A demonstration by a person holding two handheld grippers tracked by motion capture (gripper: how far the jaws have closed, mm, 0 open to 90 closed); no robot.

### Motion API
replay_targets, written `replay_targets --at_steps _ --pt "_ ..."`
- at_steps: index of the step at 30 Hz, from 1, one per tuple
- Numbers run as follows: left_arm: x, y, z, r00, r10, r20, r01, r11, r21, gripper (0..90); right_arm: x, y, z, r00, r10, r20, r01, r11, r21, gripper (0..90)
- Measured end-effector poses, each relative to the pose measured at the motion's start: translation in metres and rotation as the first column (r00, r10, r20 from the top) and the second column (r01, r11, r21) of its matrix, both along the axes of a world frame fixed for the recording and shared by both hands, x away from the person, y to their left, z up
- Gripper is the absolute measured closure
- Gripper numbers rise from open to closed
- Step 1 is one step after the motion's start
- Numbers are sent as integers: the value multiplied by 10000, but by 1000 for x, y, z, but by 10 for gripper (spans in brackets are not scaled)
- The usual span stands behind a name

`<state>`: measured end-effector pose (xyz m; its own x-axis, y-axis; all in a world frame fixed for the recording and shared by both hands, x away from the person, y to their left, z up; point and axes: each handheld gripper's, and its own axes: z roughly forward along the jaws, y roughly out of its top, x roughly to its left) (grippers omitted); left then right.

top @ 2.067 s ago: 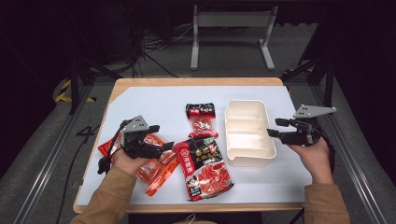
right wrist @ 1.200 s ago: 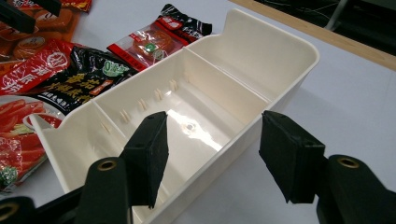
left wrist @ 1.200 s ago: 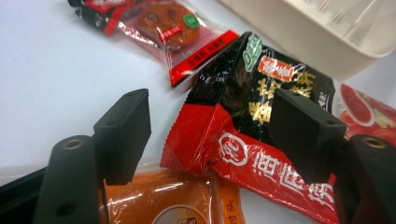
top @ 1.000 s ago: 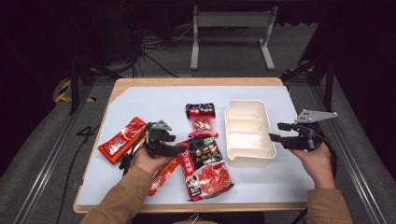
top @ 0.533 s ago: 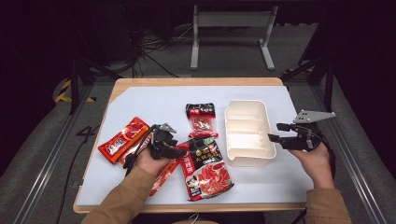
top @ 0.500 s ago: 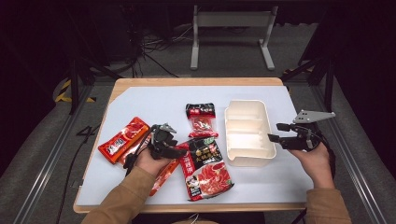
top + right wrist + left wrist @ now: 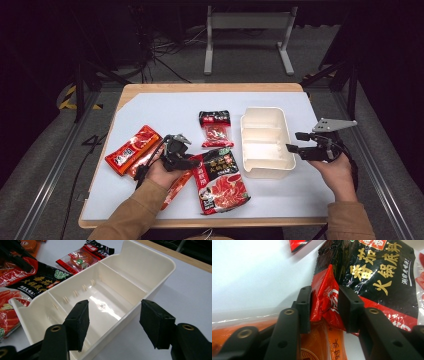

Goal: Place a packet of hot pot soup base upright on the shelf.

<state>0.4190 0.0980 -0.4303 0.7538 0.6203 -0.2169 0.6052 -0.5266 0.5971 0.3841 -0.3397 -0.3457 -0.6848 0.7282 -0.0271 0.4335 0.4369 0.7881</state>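
Observation:
A crumpled red-orange sauce packet lies half under a large black-and-red hot-pot pouch. My left gripper has just been closing, and its pads now pinch the packet's raised corner. The rest of that packet shows by the left wrist. My right gripper is open at the right side of the white divided tray. One jaw stands inside the tray wall and one outside, neither pressing on it.
A second red packet lies at the left of the white mat. A small black-and-red packet lies just left of the tray's far end. The wooden table edge runs along the back.
My left gripper moved right, off the left red packet, to the packet beside the big pouch, and its jaws narrowed onto that packet's corner. The right gripper has stayed put.

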Motion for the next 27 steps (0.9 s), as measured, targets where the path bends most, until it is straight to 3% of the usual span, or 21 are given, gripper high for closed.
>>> replay_targets --at_steps 5,9,15,21,24,25,27 --pt "-4 0 4 9999 -6 136 10 9996 -281 832 0 1 0 10000 26 22 -26 10000 -38 403" --pt "-5 3 8 9998 -23 193 35 9982 -605 849 0 -1 1 10000 -6 59 6 10000 -5 403" --pt "-13 4 23 9977 -26 672 97 9944 -1053 855 -1 -2 1 10000 -45 66 45 10000 11 403" --pt "-26 4 45 9890 -272 1455 480 9888 -1411 857 -2 -2 3 9999 -4 121 3 9999 121 408" --pt "-35 4 57 9801 -281 1965 623 9834 -1703 858 -3 0 6 9997 57 232 -60 9999 136 408" --pt "-35 4 57 9801 -281 1965 623 9834 -1703 858 -4 0 7 9997 65 244 -68 9999 137 408" --pt "-42 2 65 9708 -392 2368 841 9796 -1826 858 -4 0 8 9996 103 256 -107 9998 184 408"
